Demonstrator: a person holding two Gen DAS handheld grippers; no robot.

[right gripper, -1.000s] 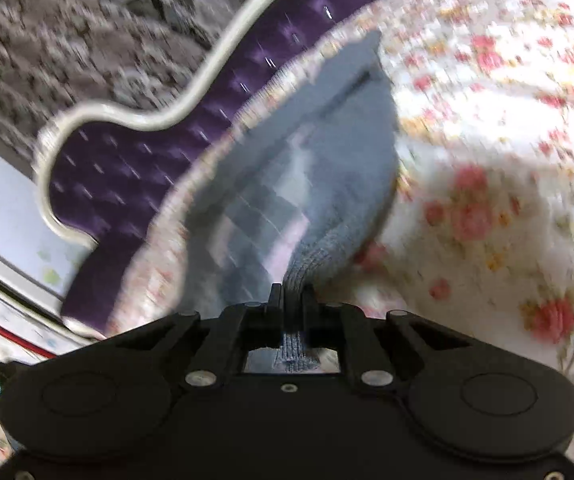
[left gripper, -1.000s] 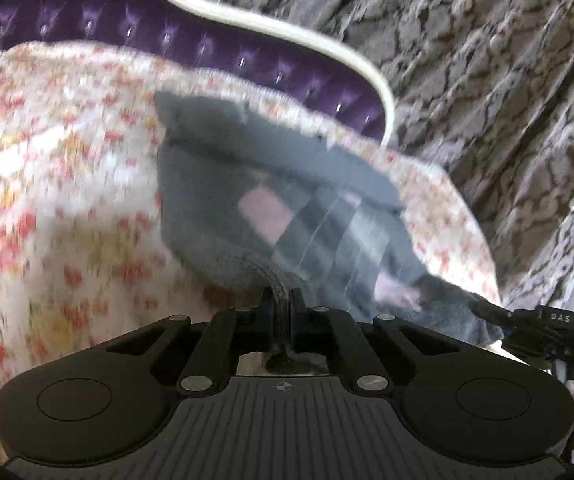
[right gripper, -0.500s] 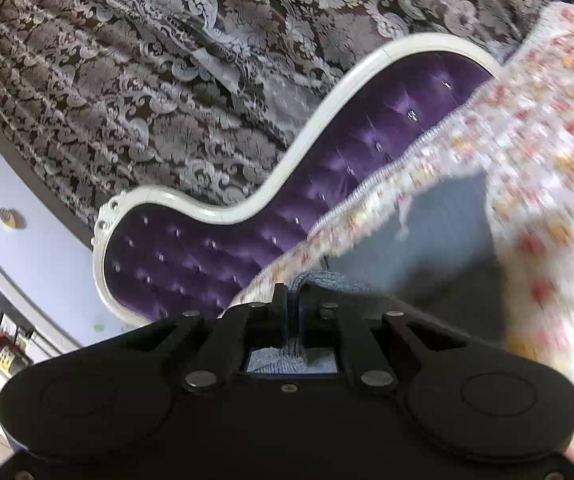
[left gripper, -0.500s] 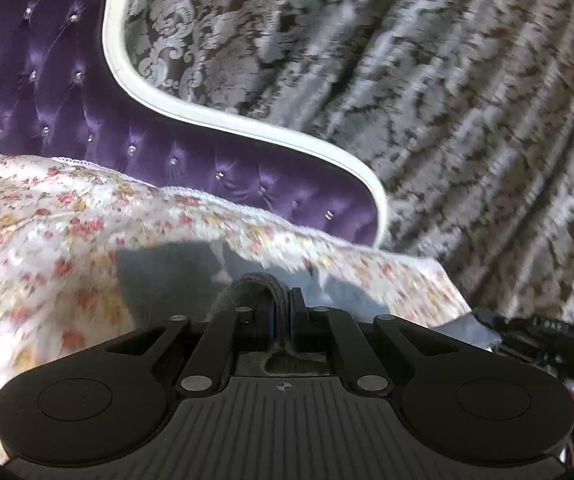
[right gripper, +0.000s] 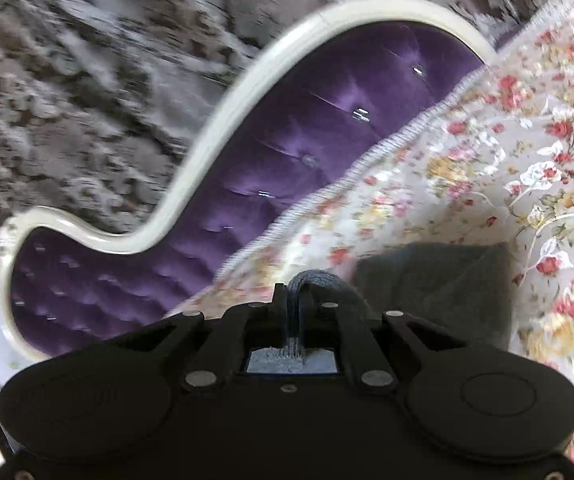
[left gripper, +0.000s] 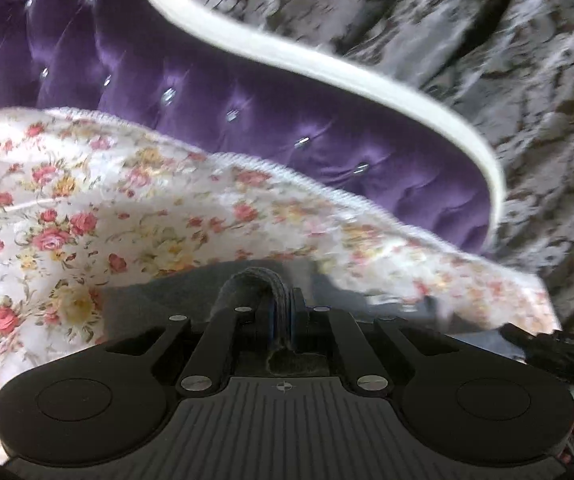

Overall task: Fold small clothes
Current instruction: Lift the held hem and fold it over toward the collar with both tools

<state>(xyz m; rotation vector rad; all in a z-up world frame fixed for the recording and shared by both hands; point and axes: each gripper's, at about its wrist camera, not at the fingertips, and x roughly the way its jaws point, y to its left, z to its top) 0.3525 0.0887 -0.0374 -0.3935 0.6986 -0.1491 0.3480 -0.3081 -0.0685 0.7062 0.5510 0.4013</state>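
Note:
A small grey knitted garment (left gripper: pixel 191 284) lies on the floral bedspread (left gripper: pixel 67 208), most of it hidden under my grippers. My left gripper (left gripper: pixel 281 300) is shut on a ribbed grey edge of the garment that loops over its fingertips. In the right wrist view the same garment (right gripper: pixel 439 280) spreads dark grey to the right, and my right gripper (right gripper: pixel 297 292) is shut on another ribbed edge of it. The other gripper's black body (left gripper: pixel 559 348) shows at the right edge of the left wrist view.
A purple tufted headboard (left gripper: pixel 207 92) with a white curved frame (left gripper: pixel 327 60) rises just beyond the bedspread's edge. Behind it hangs a grey patterned curtain (left gripper: pixel 507 40). The floral bedspread (right gripper: pixel 527 160) stretches off to the right in the right wrist view.
Both grippers carried the garment's edges toward the headboard. The patterned front that hung spread out a second ago is now out of sight, and only plain grey fabric shows low under the fingers.

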